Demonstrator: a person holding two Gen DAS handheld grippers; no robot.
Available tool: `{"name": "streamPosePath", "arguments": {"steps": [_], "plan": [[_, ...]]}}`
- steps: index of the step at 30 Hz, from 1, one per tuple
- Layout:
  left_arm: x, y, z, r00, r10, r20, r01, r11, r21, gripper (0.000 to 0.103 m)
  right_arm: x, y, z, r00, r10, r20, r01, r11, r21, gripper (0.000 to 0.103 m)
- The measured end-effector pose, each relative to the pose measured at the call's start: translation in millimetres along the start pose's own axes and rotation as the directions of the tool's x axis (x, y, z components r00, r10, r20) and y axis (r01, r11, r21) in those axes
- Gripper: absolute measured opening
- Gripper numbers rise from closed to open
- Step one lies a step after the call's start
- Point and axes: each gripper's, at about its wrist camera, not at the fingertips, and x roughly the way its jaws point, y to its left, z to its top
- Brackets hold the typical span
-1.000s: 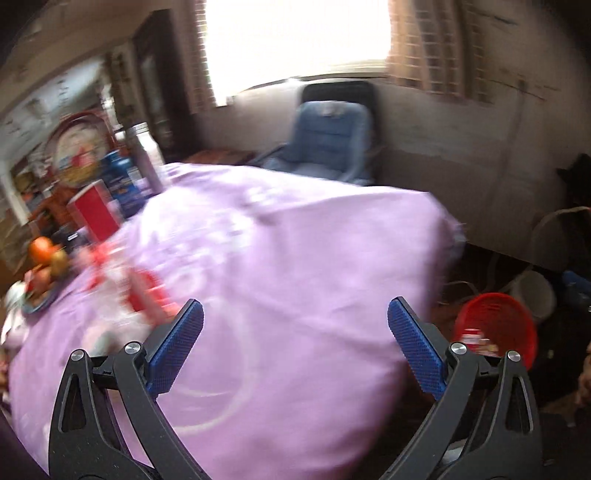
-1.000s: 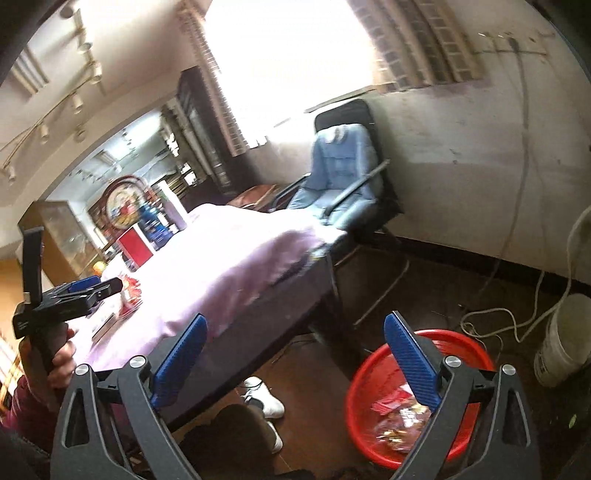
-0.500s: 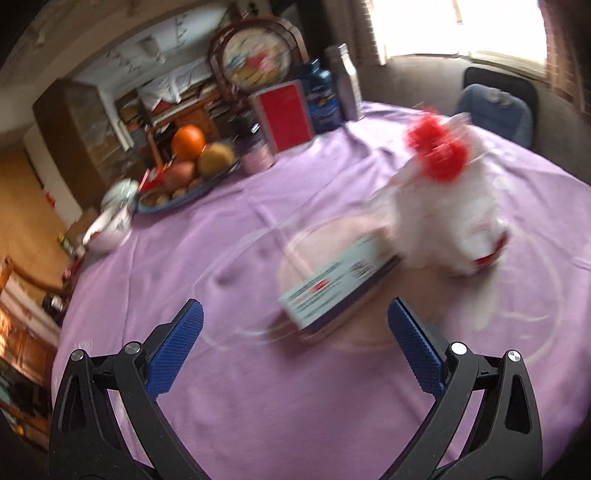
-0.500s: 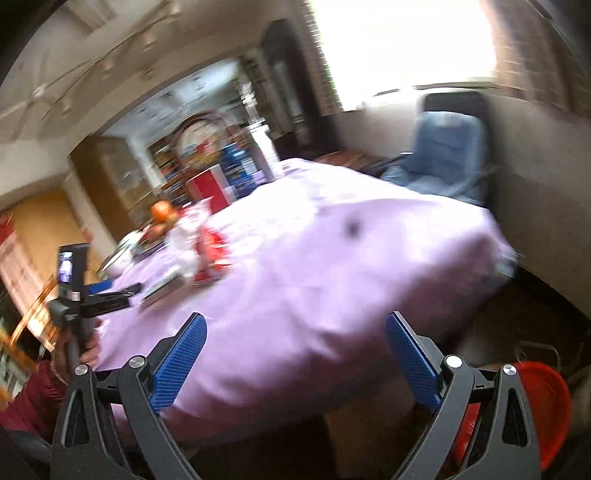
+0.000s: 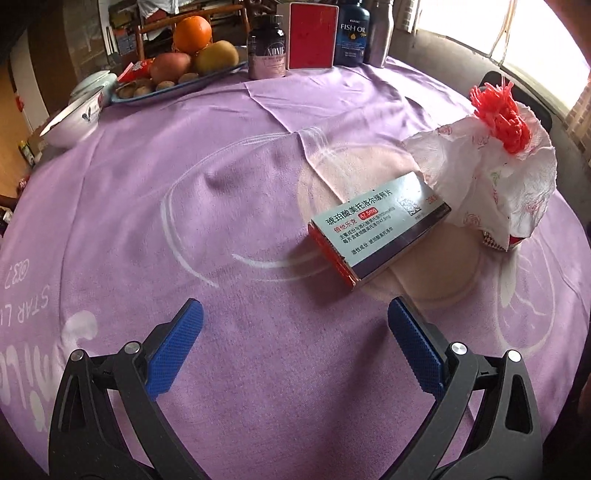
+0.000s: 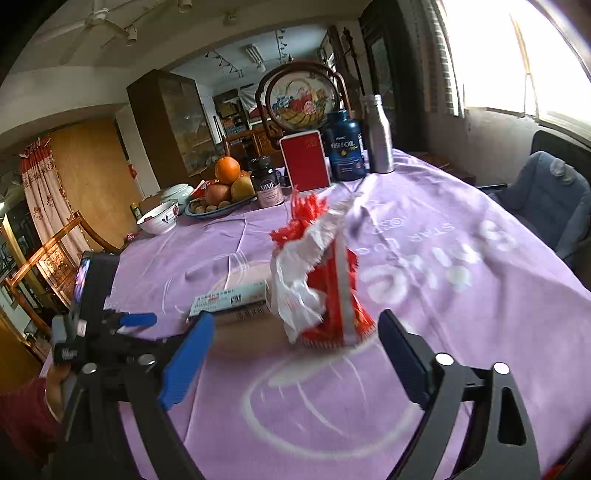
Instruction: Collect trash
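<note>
While both grippers hover above the purple tablecloth (image 5: 229, 206), neither has hold of anything: the left gripper (image 5: 293, 330) has its blue pads spread wide with only bare cloth between them, and the right gripper (image 6: 295, 347) is spread just as wide.

Near the middle of the table lies a flat medicine box (image 5: 376, 232), one long side toward the crumpled white tissue (image 5: 491, 184) that touches its far end. A tuft of red shredded strips (image 5: 502, 114) sits on top of the tissue. The left wrist view gives the box's printed face sharply but shows only a red corner under the tissue; the right wrist view, blurred, shows that the tissue drapes over a red packet (image 6: 332, 295) standing upright, with the box just beside it.

Along the table's far edge stand a red card box (image 5: 313, 35), a fish oil bottle (image 5: 354, 31), a dark supplement jar (image 5: 266, 50), a fruit tray (image 5: 177, 79) and a white bowl (image 5: 74, 118). Only the right wrist view takes in the blue chair (image 6: 554, 199) beyond the table's edge and the left gripper itself from outside.
</note>
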Motion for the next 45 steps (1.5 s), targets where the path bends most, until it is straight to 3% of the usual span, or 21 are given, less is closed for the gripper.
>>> {"name": "streamPosePath", "arguments": {"steps": [6, 8, 9, 10, 11, 13, 17, 20, 26, 33, 37, 40, 41, 42, 44, 45], "plan": [[8, 0, 1, 1.000, 0.023, -0.013, -0.022, 1.000, 0.017, 0.097, 48, 17, 12, 0.998, 0.002, -0.060, -0.005, 0.999, -0.050, 0.075], [8, 0, 1, 1.000, 0.024, -0.013, -0.024, 1.000, 0.017, 0.097, 67, 19, 16, 0.995, -0.042, -0.090, 0.036, 0.997, -0.062, 0.057], [7, 1, 1, 1.000, 0.023, -0.013, -0.023, 1.000, 0.017, 0.097, 75, 19, 18, 0.993, -0.050, -0.107, 0.044, 0.997, -0.056, 0.037], [8, 2, 1, 1.000, 0.023, -0.014, -0.023, 1.000, 0.017, 0.097, 82, 17, 18, 0.991, -0.040, -0.131, 0.036, 0.999, -0.039, 0.007], [8, 2, 1, 1.000, 0.024, -0.014, -0.023, 1.000, 0.017, 0.097, 84, 14, 19, 0.989, -0.006, -0.149, 0.005, 1.000, -0.004, 0.003], [8, 2, 1, 1.000, 0.024, -0.014, -0.024, 1.000, 0.017, 0.097, 70, 21, 20, 0.993, 0.047, -0.106, -0.047, 0.999, 0.002, 0.002], [8, 2, 1, 1.000, 0.024, -0.014, -0.024, 1.000, 0.017, 0.097, 31, 57, 29, 0.992, 0.125, -0.007, -0.124, 0.983, -0.133, 0.002], [8, 2, 1, 1.000, 0.024, -0.014, -0.023, 1.000, 0.018, 0.097, 6, 55, 35, 0.985, 0.166, 0.053, -0.159, 0.980, -0.116, 0.003], [8, 2, 2, 1.000, 0.023, -0.014, -0.023, 1.000, 0.017, 0.097, -39, 32, 30, 0.974, 0.152, 0.166, -0.144, 0.988, -0.056, 0.003], [8, 2, 2, 1.000, 0.024, -0.014, -0.024, 1.000, 0.018, 0.097, -63, 13, 32, 0.966, 0.155, 0.209, -0.160, 0.987, 0.007, 0.005], [8, 2, 2, 1.000, 0.023, -0.014, -0.023, 1.000, 0.017, 0.097, -58, 3, 21, 0.982, 0.017, 0.188, -0.016, 1.000, -0.005, 0.005], [8, 2, 2, 1.000, 0.024, -0.014, -0.023, 1.000, 0.017, 0.097, -41, -31, 5, 0.994, -0.043, 0.104, 0.032, 0.994, 0.105, 0.005], [8, 2, 2, 1.000, 0.024, -0.014, -0.024, 1.000, 0.017, 0.097, -30, -43, -1, 0.996, -0.083, 0.038, 0.077, 0.989, 0.126, 0.006], [8, 2, 2, 1.000, 0.024, -0.014, -0.024, 1.000, 0.017, 0.097, -22, -51, -5, 0.993, -0.116, -0.005, 0.115, 0.983, 0.141, 0.011], [8, 2, 2, 1.000, 0.024, -0.014, -0.023, 1.000, 0.017, 0.097, -12, -68, -16, 0.985, -0.146, -0.089, 0.160, 0.969, 0.190, 0.047], [8, 2, 2, 1.000, 0.024, -0.014, -0.024, 1.000, 0.018, 0.097, -13, -77, -22, 0.988, -0.117, -0.106, 0.138, 0.964, 0.226, 0.066]]}}
